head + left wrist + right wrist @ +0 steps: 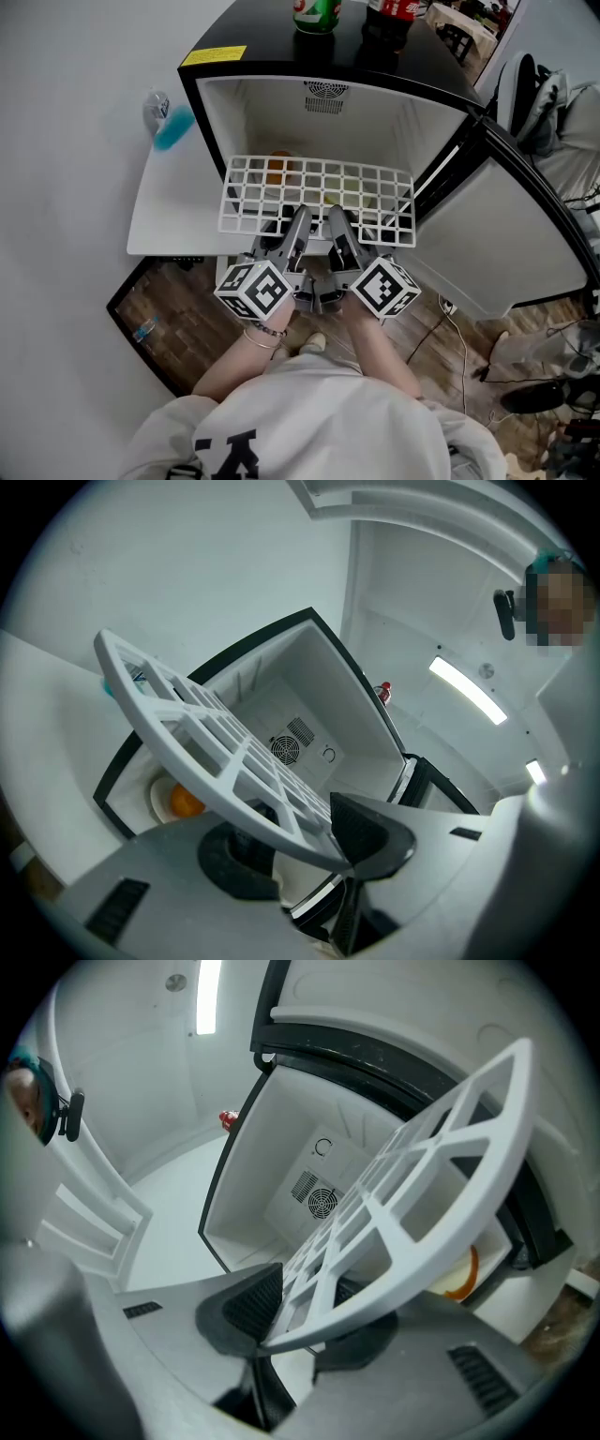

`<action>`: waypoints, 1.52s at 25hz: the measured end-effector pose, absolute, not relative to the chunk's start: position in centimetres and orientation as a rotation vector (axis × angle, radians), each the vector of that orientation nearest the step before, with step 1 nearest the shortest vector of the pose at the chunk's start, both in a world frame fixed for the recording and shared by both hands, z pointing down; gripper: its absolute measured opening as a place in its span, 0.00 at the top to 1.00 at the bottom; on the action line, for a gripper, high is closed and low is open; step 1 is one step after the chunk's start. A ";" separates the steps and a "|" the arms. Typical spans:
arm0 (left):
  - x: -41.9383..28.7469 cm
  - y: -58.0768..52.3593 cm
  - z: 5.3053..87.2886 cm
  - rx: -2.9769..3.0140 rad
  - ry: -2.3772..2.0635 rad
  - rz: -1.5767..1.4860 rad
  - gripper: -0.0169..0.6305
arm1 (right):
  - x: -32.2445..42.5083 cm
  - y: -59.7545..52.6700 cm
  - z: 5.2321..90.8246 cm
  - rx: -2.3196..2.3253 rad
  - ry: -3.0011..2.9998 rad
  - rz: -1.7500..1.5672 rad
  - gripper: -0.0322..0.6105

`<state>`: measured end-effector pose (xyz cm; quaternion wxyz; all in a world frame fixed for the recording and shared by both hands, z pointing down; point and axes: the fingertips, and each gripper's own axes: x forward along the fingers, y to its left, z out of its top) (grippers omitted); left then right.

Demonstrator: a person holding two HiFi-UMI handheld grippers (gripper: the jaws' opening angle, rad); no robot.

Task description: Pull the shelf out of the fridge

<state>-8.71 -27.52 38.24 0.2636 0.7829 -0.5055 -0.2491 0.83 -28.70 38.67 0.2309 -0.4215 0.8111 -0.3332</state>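
A white grid shelf point(319, 192) sticks out level from the open black fridge point(281, 80), its rear part still inside the white cavity. Both grippers hold the shelf's front edge side by side. My left gripper point(295, 232) is shut on the front bar, and in the left gripper view the shelf point(206, 761) is pinched between the jaws of that gripper point(291, 841). My right gripper point(339, 232) is likewise shut on the bar, and in the right gripper view the shelf point(422, 1232) is clamped in its jaws point(300, 1321).
The fridge door point(497, 244) hangs open to the right. An orange item point(186, 803) lies on a plate below the shelf. A green bottle point(316, 14) and a cola bottle point(389, 14) stand on the fridge top. Cables point(459, 328) trail over the wooden floor.
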 end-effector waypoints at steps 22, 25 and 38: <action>-10.0 -22.3 38.0 2.148 -1.356 -0.649 0.73 | -0.5 -23.1 38.2 -1.193 2.199 -0.881 0.78; -10.6 -21.0 38.5 2.156 -1.352 -0.636 0.73 | -1.1 -21.7 38.8 -1.199 2.194 -0.880 0.78; -12.3 -16.9 38.7 2.177 -1.346 -0.632 0.73 | -2.9 -17.5 39.1 -1.198 2.187 -0.862 0.78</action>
